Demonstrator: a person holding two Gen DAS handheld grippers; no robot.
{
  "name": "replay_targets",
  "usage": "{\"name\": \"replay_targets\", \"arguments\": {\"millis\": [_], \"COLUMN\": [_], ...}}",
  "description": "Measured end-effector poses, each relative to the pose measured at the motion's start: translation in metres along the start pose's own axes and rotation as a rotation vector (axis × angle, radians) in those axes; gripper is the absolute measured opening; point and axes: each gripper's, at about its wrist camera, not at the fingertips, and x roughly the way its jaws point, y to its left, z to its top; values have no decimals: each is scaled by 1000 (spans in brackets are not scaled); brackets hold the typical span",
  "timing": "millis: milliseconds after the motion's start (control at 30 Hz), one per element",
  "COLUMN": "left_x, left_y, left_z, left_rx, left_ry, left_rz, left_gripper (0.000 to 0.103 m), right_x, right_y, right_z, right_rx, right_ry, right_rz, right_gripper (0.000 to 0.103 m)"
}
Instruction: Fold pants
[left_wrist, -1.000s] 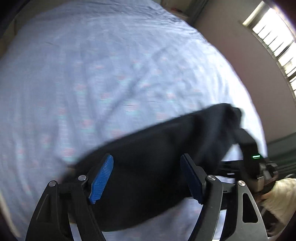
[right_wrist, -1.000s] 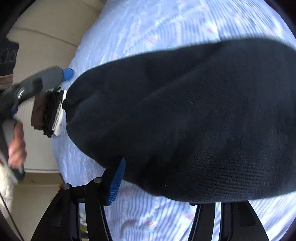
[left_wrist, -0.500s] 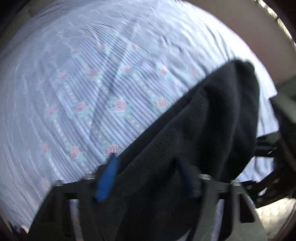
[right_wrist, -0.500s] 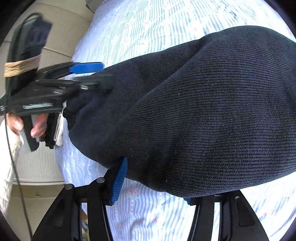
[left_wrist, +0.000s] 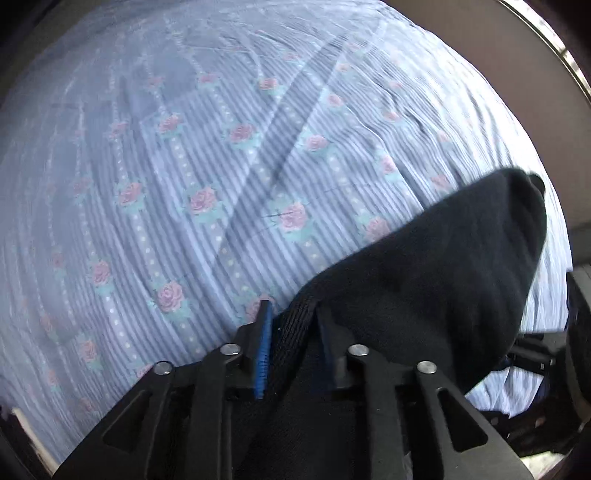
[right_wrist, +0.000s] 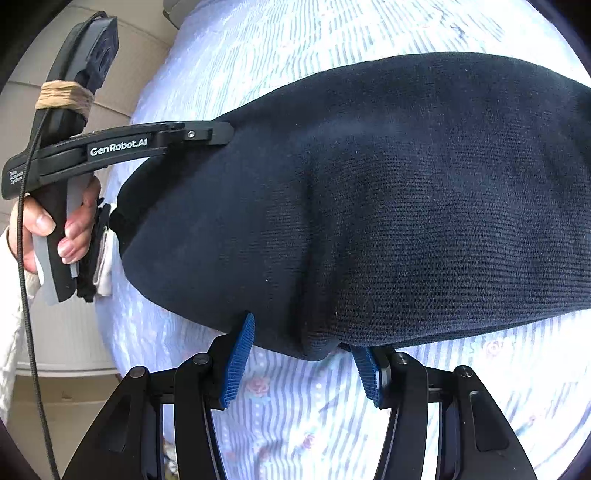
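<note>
On pants, left hand-held gripper clamped.

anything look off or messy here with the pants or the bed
Nothing stands out. The dark navy knit pants lie bunched on the blue striped floral bedsheet, with no tears or stains visible. The left gripper is shut on a fabric edge; the right gripper is open at the near edge.

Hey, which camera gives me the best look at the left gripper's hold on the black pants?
The left wrist view: the left gripper has its blue pads closed on a fold of the black pants, seen up close. The right wrist view shows that gripper only side-on, its tip buried in the fabric's edge, pads hidden.
</note>
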Motion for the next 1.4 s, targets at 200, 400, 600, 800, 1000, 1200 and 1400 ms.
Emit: {"name": "replay_targets", "arguments": {"millis": [200, 400, 600, 800, 1000, 1200, 1400], "left_x": [-57, -92, -79, -56, -48, -46, -43], "left_y": [1, -40, -90, -115, -127, -122, -121], "left_z": [-25, -71, -103, -100, -91, -93, -95], "left_rx": [-63, 20, -39, -119, -139, -158, -178], "left_ry": [-163, -242, -231, -204, -192, -170, -155], "left_rz": [131, 160, 79, 51, 39, 54, 59], "left_gripper": [51, 57, 57, 57, 57, 57, 57], "right_x": [-14, -68, -138, -167, -134, -136, -155], "right_y": [1, -27, -106, -169, -189, -182, -161], "right_z": [-13, -52, -59, -16, 15, 12, 26], "right_rx": [30, 143, 426, 540, 586, 534, 409], "right_ry": [41, -103, -330, -408, -308, -309, -383], "right_rz": [32, -79, -190, -207, -160, -224, -381], "right_gripper": [55, 54, 55, 55, 55, 28, 17]}}
